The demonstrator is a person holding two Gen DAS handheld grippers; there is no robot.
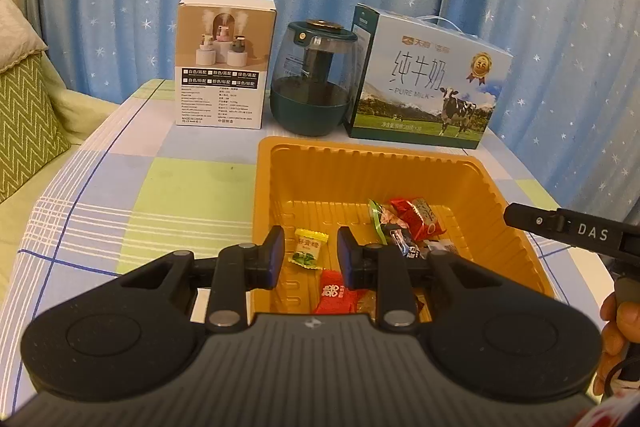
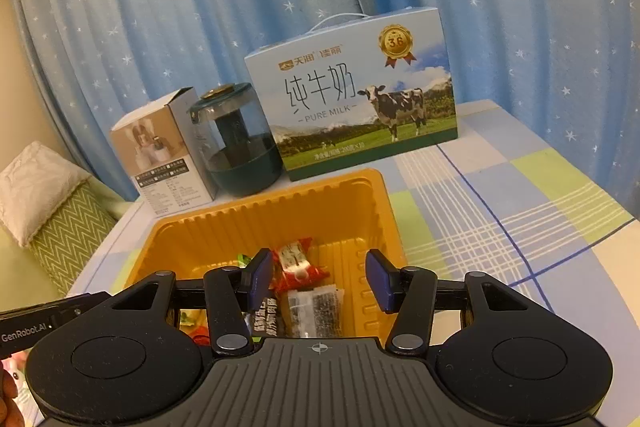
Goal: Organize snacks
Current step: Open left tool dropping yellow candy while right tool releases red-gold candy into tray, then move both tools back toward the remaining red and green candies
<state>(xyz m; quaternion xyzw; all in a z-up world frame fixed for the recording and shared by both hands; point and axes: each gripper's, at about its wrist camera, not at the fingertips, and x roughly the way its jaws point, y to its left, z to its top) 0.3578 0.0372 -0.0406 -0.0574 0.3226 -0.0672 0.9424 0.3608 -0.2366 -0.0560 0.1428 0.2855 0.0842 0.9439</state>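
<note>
An orange plastic tray (image 1: 360, 167) sits on the checked tablecloth and holds several wrapped snacks. In the left wrist view a yellow candy (image 1: 309, 247) lies in the tray between my open fingers, a red packet (image 1: 336, 297) lies nearer, and red and dark wrappers (image 1: 408, 223) pile at the right. My left gripper (image 1: 310, 259) hovers open and empty over the tray's near left. In the right wrist view the tray (image 2: 280, 203) holds a red and white packet (image 2: 294, 263) and a dark clear packet (image 2: 316, 311). My right gripper (image 2: 318, 279) is open and empty above them.
Behind the tray stand a humidifier box (image 1: 224, 67), a dark green humidifier (image 1: 314, 83) and a pure milk carton (image 1: 428, 83). A blue star curtain hangs behind. A green zigzag cushion (image 1: 24, 131) lies at the left. The right gripper's body (image 1: 580, 231) shows at the right edge.
</note>
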